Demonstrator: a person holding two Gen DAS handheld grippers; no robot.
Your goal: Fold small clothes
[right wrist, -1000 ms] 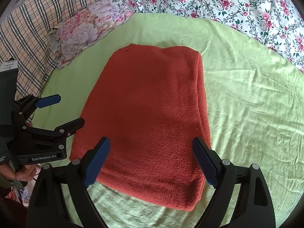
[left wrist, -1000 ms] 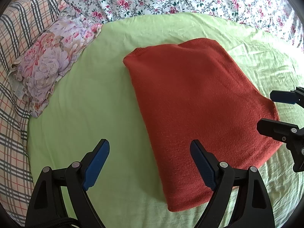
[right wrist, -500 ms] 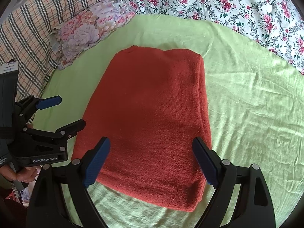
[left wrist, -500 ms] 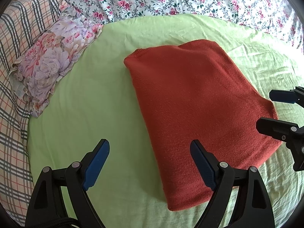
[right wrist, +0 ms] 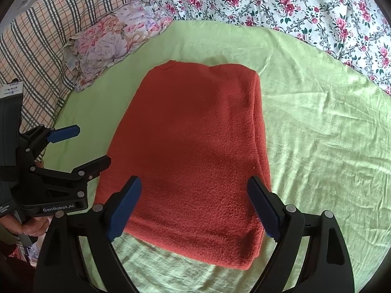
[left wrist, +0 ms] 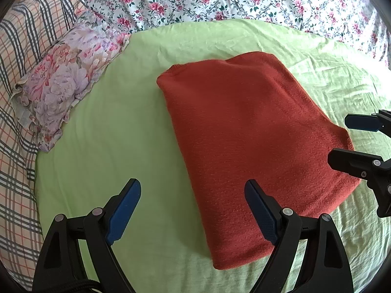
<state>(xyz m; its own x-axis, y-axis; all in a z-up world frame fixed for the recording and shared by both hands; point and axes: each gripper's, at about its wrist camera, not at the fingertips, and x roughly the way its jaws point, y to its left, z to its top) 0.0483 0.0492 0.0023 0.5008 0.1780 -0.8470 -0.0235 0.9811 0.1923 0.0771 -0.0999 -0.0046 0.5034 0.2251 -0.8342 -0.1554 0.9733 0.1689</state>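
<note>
A: With both tongs released and holding nothing, log positions. The left gripper [left wrist: 193, 210] has its jaws spread wide; its right pad hangs over the near-left margin of the red knit garment [left wrist: 246, 151], its left pad over bare sheet.

B: Noted. The right gripper [right wrist: 195, 207] is equally spread and straddles the garment's near end, so in its own view the cloth lies dead ahead at 12 o'clock.

A: From the left wrist view the garment runs from 11 o'clock far to 5 o'clock near; long axis points away from the person. Judgement: the right gripper is nearer the near hem, the left nearer the left long edge.

B: Any further fold would likely lift the near hem toward 12 o'clock. Garment already reads as a folded rectangle, layered along the right edge.

A: Materials: fuzzy, coarse knit, thick, rounded corners; likely soft and prone to slumping. It rests on a wrinkled light-green sheet [right wrist: 317, 127].

B: Surroundings: a floral pillow [left wrist: 66, 92] at 10 o'clock, a plaid cloth [left wrist: 22, 48] beyond it, a rose-print cover [right wrist: 281, 2] at 12.
</note>
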